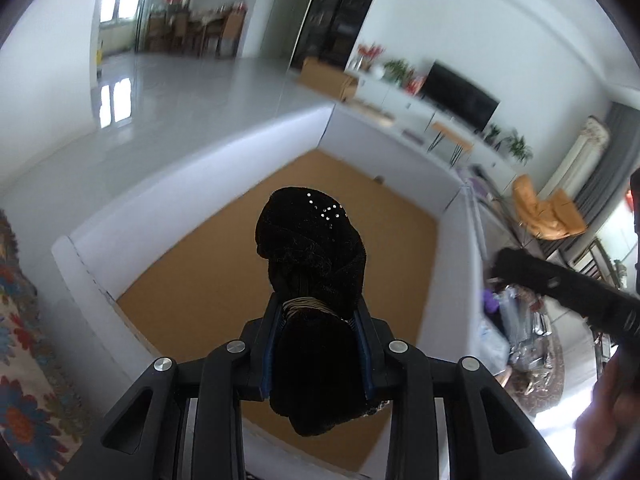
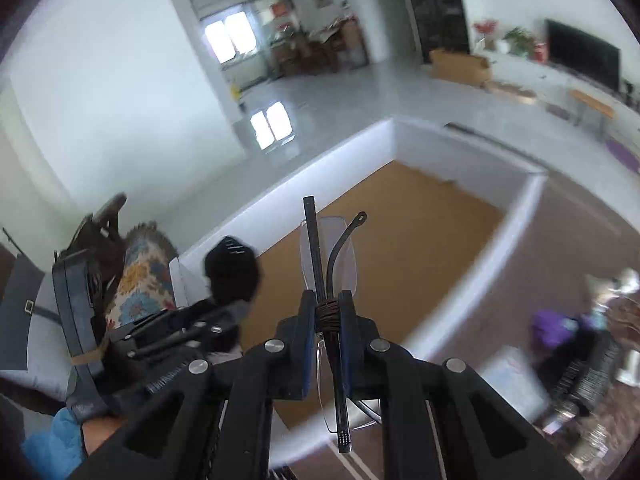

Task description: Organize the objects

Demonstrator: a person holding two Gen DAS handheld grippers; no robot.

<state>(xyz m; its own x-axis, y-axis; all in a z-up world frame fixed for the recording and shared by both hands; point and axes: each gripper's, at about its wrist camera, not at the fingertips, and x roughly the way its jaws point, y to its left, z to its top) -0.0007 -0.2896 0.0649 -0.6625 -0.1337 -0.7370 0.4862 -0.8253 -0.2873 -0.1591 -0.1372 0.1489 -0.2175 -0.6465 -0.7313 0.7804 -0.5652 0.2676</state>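
My left gripper point(image 1: 318, 312) is shut on a black velvet cloth item with small rhinestones point(image 1: 308, 248), held above a white box with a brown cardboard floor point(image 1: 200, 292). My right gripper point(image 2: 326, 312) is shut on a pair of rimless glasses point(image 2: 328, 256) with dark temples, held over the same box point(image 2: 400, 220). The left gripper and its black cloth item point(image 2: 232, 270) show at the left of the right wrist view. The right gripper's black body point(image 1: 560, 284) shows at the right of the left wrist view.
A flower-patterned cushion point(image 1: 20, 360) lies left of the box. A cluttered table with purple and shiny items point(image 2: 560, 328) lies to the right. A TV point(image 1: 460, 96), a white cabinet and an orange chair point(image 1: 544, 212) stand farther back.
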